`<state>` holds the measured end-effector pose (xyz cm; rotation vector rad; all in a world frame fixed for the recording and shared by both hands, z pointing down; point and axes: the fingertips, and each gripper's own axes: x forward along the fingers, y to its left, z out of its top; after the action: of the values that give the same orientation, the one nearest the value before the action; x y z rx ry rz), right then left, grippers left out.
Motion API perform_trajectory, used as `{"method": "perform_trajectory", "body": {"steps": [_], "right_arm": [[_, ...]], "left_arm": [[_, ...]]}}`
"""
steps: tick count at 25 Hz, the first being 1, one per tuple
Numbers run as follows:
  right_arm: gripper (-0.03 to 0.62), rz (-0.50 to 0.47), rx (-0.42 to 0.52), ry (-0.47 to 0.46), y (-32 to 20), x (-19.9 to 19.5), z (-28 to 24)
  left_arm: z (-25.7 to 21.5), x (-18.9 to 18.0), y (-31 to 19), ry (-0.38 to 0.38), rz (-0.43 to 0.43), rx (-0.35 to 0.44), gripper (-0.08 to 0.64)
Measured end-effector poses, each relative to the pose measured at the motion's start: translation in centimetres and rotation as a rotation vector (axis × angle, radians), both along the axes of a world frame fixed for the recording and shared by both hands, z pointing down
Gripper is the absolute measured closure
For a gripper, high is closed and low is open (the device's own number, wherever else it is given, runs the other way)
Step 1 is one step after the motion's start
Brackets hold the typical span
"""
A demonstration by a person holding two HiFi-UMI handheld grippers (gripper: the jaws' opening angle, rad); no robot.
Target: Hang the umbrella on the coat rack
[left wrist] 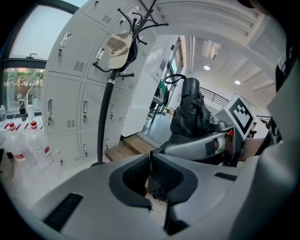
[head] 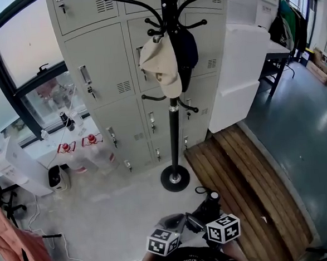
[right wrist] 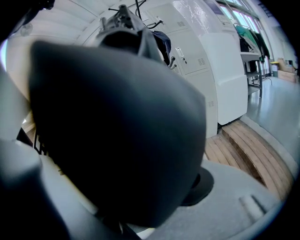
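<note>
The black coat rack (head: pixel 173 98) stands before the lockers on a round base (head: pixel 174 178). A beige cap (head: pixel 162 66) and a dark cap (head: pixel 187 50) hang on its hooks. Low in the head view, the folded black umbrella (head: pixel 208 209) sits in my right gripper (head: pixel 202 219), which is shut on it. In the right gripper view the umbrella (right wrist: pixel 117 131) fills most of the picture, with the rack's top (right wrist: pixel 123 11) above it. My left gripper (head: pixel 172 221) is just left of it; its jaws (left wrist: pixel 151 176) stand together with nothing held. The umbrella (left wrist: pixel 190 117) and the rack (left wrist: pixel 107 108) show beyond them.
Grey lockers (head: pixel 109 75) line the wall behind the rack. A wooden slatted platform (head: pixel 245 183) lies to the right and a white cabinet (head: pixel 243 71) stands behind it. Water bottles (head: pixel 92 151) stand at the left, and a pink garment (head: pixel 15 249) at the bottom left.
</note>
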<state>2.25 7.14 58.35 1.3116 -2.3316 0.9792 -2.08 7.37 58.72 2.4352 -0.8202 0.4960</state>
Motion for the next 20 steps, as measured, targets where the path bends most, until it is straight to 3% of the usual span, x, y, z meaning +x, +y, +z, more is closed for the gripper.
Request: {"method": "perform_trajectory", "body": {"steps": [7,12,20], "right_arm": [[0.296,0.066,0.002,0.013,-5.4,-1.9,-0.3],[0.296,0.141,0.006,-0.032,-9.0,-3.3,-0.6],[0.296,0.211,0.020,0.002,-12.1,-4.3,-1.1]], "left_arm": [[-0.4,-2.2,-6.2,0.010,0.067,0.013,0.532],[-0.1,-3.5,-10.0,-0.021,0.122,0.020,0.532],[-0.3,-3.8,-13.3,0.001,0.248,0.031,0.532]]}}
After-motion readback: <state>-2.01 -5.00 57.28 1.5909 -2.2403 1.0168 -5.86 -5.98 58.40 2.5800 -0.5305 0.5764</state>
